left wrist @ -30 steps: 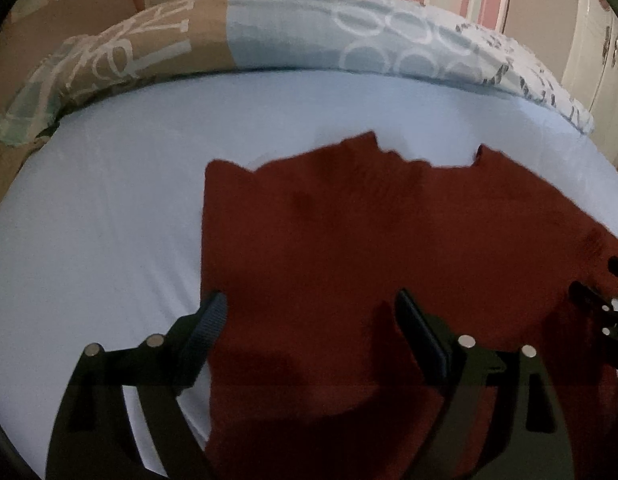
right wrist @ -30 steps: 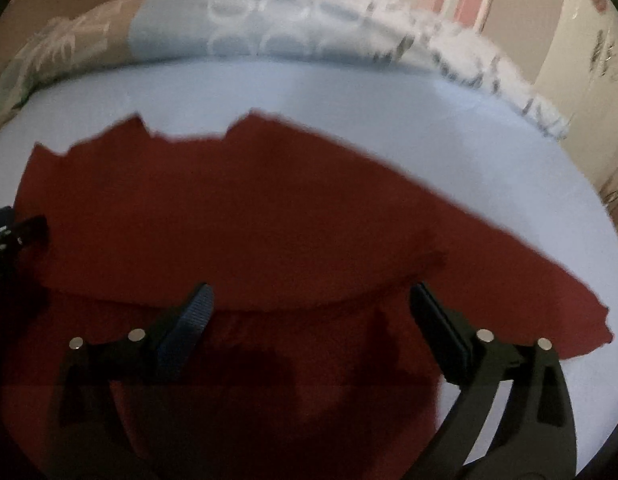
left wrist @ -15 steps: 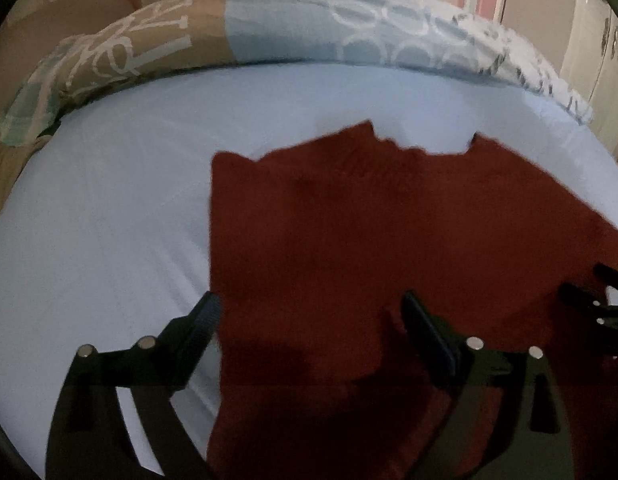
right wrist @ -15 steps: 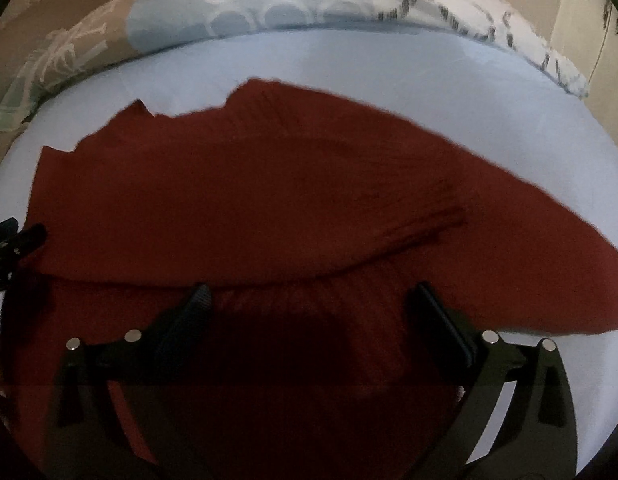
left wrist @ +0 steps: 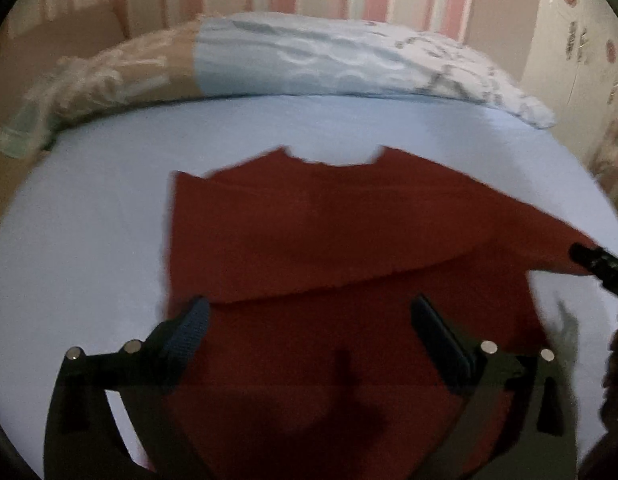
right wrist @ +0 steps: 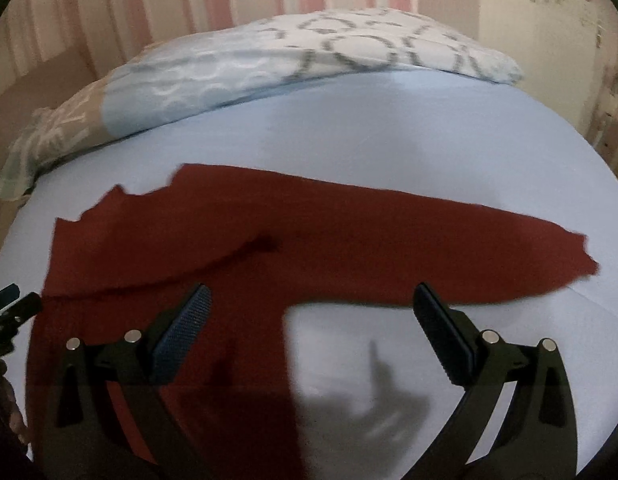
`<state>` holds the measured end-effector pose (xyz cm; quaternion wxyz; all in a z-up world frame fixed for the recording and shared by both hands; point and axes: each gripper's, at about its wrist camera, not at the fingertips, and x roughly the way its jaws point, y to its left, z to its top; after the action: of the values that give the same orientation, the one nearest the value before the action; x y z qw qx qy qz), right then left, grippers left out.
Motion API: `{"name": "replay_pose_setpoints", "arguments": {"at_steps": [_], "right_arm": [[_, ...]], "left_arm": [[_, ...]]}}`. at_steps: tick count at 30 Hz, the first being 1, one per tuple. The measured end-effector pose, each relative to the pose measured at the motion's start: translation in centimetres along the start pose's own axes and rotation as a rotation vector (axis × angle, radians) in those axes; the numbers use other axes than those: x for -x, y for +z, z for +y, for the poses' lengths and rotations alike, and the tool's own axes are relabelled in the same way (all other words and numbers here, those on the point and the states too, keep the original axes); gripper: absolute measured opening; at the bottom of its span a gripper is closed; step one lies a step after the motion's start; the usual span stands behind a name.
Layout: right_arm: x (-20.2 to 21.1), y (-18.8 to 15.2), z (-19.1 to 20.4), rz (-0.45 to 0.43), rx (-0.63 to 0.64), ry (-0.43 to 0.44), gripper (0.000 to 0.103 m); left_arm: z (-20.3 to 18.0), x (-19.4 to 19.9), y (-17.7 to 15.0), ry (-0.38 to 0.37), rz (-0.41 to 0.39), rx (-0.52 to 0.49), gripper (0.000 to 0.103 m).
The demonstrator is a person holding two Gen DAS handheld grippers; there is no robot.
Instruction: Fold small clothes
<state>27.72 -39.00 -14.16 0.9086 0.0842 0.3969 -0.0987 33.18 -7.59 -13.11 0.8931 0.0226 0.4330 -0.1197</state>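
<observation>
While red sweater (left wrist: 349,240) lies flat on blue sheet (left wrist: 89,260), left claw (left wrist: 309,320) and right claw (right wrist: 309,312) gape empty above.

Bare bed sheet (right wrist: 389,140) open from 9 through 3 o'clock around the red garment (right wrist: 309,240); only obstacle is the pillow (right wrist: 309,48) at 12.
</observation>
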Motion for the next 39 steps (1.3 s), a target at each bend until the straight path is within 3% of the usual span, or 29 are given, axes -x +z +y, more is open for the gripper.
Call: {"name": "replay_pose_setpoints", "arguments": {"at_steps": [6,8,14,22,26,30,31,33,35,39], "right_arm": [[1.6,-0.7,-9.0,-0.045,0.005,-0.300,0.100],[0.9,-0.6,-12.2,-0.012,-0.043,-0.339,0.100],[-1.2,-0.5,-20.6,0.037,-0.234,-0.327,0.100],[-3.8,-0.3,-24.6,0.085,-0.389,-0.220,0.091],[-5.6,0.1,-25.8,0.130,-0.421,-0.226,0.073],[-6.3,0.1,-26.1,0.143,-0.410,-0.227,0.062],[-6.3,0.2,-25.9,0.139,-0.395,-0.226,0.055],[-6.4,0.4,-25.7,0.129,-0.376,-0.214,0.030],[-6.5,0.7,-25.5,0.124,-0.367,-0.185,0.018],[-5.2,1.2,-23.1,0.057,-0.264,-0.227,0.016]], "left_arm": [[-5.9,-0.9,1.1,-0.015,-0.024,-0.078,0.101],[-7.4,-1.2,1.5,-0.025,-0.034,-0.098,0.101],[-11.6,-2.4,2.6,-0.002,-0.071,-0.137,0.101],[-16.1,-5.4,3.8,0.015,-0.070,-0.170,0.101],[-18.1,-6.5,4.0,0.026,-0.060,-0.184,0.101],[-19.2,-7.1,4.0,0.006,-0.046,-0.172,0.101],[-19.5,-7.2,4.0,0.009,-0.046,-0.175,0.101],[-19.8,-7.3,4.0,0.012,-0.046,-0.182,0.101],[-19.9,-7.2,4.0,0.020,-0.050,-0.186,0.101],[-19.4,-6.8,4.1,0.028,-0.053,-0.190,0.101]]}}
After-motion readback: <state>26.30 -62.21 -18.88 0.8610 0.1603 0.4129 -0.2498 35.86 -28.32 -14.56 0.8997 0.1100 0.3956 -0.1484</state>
